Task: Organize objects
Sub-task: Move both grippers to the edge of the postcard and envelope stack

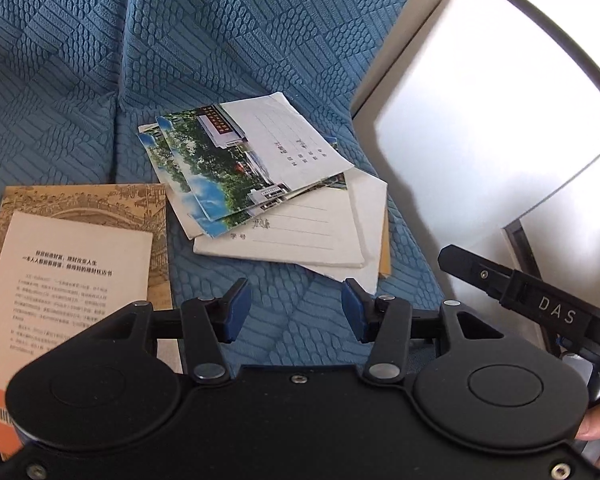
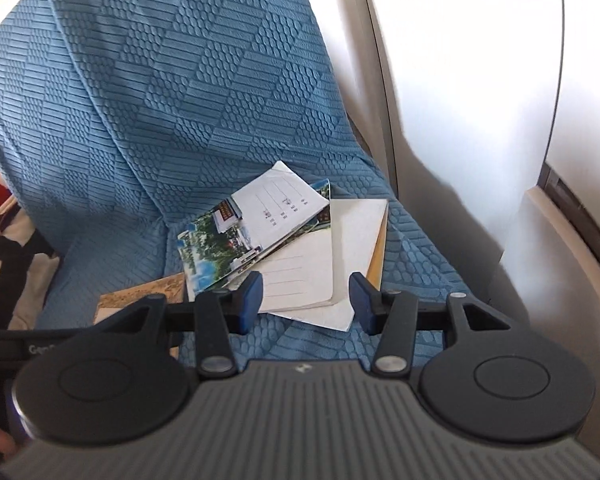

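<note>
blue textured sofa cover [image 1: 80, 80] carries everything i'm working over. on the seat's left side lies a tan paperback [image 1: 80, 240], back cover up. beside it, toward the seat's right edge, sits a fanned pile of notebooks [image 1: 300, 224], the two photo-covered ones [image 1: 228, 160] skewed on top. my left hand-held gripper [image 1: 296, 308] and right hand-held gripper [image 2: 306, 300] both hang partly open above the seat, nothing between the pads. i judge these booklets thin, light and floppy, covers slick, so they'll slide; i'd pinch an overhanging corner or spine edge, supporting the pile with the other side.
</note>
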`<action>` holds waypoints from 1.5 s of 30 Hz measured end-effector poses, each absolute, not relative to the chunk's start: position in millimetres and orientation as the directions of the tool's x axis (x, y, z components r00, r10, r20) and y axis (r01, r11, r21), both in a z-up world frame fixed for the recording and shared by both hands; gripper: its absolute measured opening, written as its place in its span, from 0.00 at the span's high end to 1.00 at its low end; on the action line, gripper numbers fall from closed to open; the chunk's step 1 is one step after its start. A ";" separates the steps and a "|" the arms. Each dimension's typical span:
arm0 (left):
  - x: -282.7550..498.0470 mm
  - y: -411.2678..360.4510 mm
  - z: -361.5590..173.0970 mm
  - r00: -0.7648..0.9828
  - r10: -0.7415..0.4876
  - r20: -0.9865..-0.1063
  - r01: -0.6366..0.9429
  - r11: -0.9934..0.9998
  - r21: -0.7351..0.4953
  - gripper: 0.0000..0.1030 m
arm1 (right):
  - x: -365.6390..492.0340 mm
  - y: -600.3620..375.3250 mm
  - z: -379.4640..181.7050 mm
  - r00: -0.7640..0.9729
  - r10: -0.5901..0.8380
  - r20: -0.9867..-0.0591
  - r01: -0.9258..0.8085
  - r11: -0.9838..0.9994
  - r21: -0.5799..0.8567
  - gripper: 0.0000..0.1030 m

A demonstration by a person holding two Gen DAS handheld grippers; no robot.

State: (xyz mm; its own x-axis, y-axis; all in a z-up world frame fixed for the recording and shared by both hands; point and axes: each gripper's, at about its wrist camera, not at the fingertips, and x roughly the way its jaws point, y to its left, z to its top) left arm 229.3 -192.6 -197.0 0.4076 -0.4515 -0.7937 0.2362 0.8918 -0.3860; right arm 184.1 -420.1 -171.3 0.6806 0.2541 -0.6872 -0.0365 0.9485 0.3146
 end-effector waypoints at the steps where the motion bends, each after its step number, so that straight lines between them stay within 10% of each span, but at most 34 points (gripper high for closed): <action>1: 234.3 -193.4 -199.2 0.406 -0.448 -0.797 0.233 0.894 -0.384 0.53 | 188.4 -419.4 -174.9 0.676 0.261 -0.689 -0.038 0.946 0.322 0.51; 45: 331.4 -185.9 -282.4 0.372 -0.365 -0.854 0.112 0.930 -0.349 0.57 | 318.8 -390.4 -282.8 0.629 0.452 -0.633 0.026 0.802 0.597 0.61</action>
State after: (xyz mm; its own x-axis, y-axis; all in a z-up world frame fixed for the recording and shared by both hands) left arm 331.4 -185.9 -282.4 0.3720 -0.3647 -0.8536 0.1116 0.9305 -0.3489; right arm 318.8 -390.4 -282.8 0.6286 0.4517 -0.6331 0.0257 0.8015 0.5974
